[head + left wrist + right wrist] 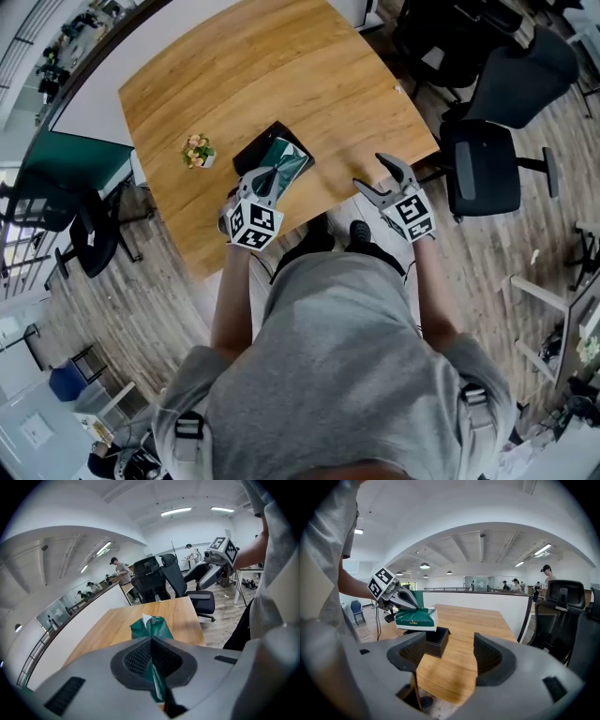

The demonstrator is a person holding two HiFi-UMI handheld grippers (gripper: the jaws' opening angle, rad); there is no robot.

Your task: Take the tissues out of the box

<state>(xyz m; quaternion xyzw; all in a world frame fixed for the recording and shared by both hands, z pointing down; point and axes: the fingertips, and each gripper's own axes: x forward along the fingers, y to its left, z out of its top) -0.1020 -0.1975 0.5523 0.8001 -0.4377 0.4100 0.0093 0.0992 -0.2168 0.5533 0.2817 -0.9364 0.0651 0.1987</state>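
Plainly, the left gripper [151,663] is clamped tight on an end of the green tissue pack [152,627], seen close up in its own view. Only the right gripper view shows the pack raised over the open black box [436,641] on the wooden table [459,618]. In the head view the two merely overlap. The right gripper [450,656] stands wide and empty by the table's near edge.

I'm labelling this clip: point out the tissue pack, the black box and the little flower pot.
tissue pack [414,616]: right gripper view, its green top face.
black box [436,645]: right gripper view, its near side wall.
flower pot [197,151]: head view, the blossoms.
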